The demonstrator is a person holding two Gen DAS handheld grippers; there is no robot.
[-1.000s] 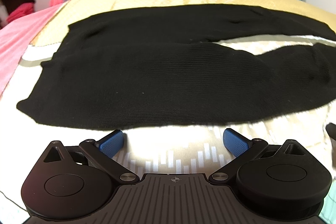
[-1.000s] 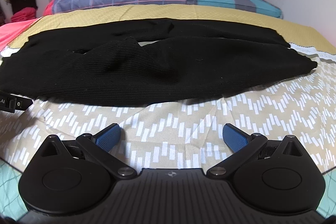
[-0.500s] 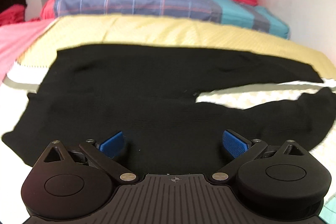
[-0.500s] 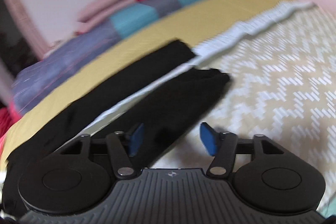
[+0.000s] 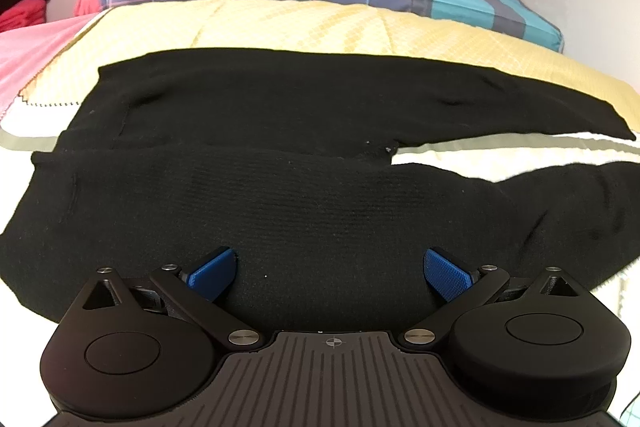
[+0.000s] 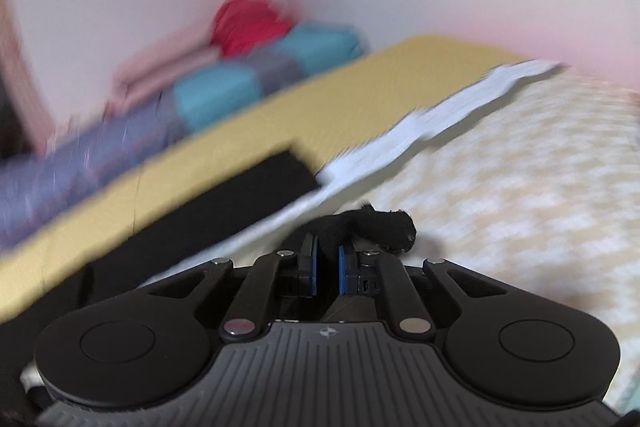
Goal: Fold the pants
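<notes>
Right gripper point(image 6: 328, 265) now clamped on the near leg's hem of the black pants point(image 5: 320, 195), having closed since earlier, left gripper point(image 5: 330, 273) spread wide over the waist end, pants flat on the bed point(image 5: 304, 23).

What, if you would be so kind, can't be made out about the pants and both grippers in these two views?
- Left wrist view: the pants leg ends run off the right edge.
- Left gripper: whether its open fingers touch the fabric; black hides the contact.
- Right wrist view: the right gripper body hides the pants below the pinched bit; motion blur smears the rest.
</notes>
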